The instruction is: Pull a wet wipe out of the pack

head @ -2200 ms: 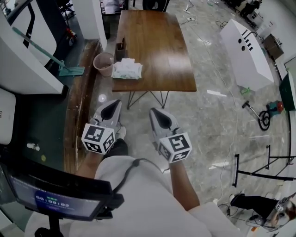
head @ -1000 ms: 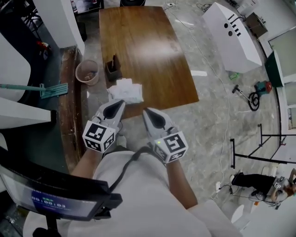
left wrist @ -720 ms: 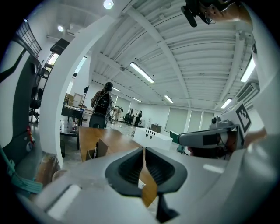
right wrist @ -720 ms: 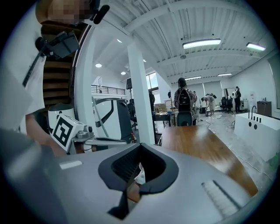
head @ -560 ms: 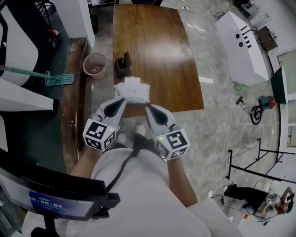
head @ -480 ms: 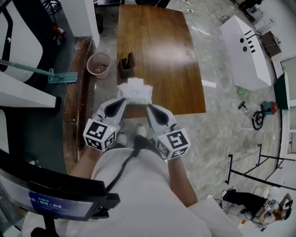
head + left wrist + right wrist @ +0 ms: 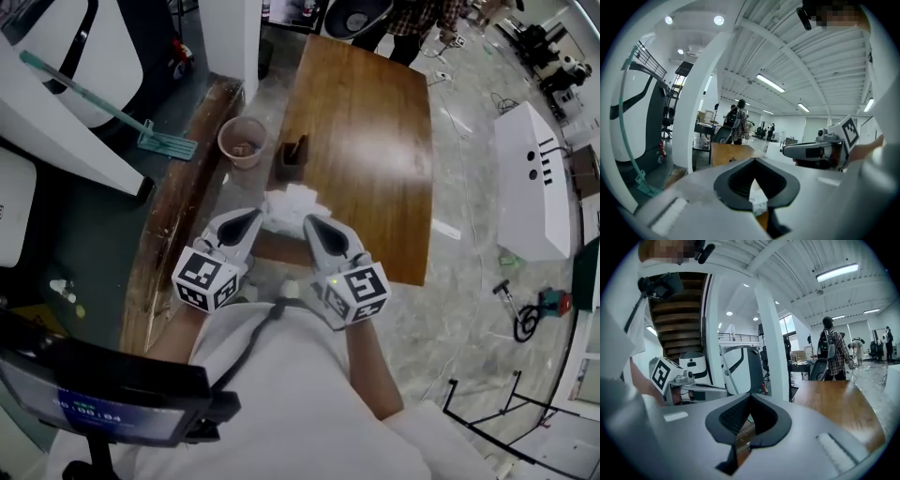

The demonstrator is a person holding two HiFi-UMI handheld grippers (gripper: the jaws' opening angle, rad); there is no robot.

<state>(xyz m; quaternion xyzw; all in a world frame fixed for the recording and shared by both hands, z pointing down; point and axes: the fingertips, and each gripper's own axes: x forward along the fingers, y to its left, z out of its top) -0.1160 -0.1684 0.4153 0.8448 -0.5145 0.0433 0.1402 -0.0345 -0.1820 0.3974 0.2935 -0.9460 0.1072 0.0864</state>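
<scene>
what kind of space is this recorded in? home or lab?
Looks like an open-plan lab or workshop, not a home: an exposed ceiling with strip lights, a white machine housing lying on the stone floor, and one long wooden table.

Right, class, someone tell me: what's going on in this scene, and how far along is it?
A person stands at the near end of a wooden table with a gripper in each hand. The left gripper and right gripper both have their jaws together and hold nothing. They hover close to the white wet wipe pack, which lies by the table's near edge. No wipe has been gripped yet.
</scene>
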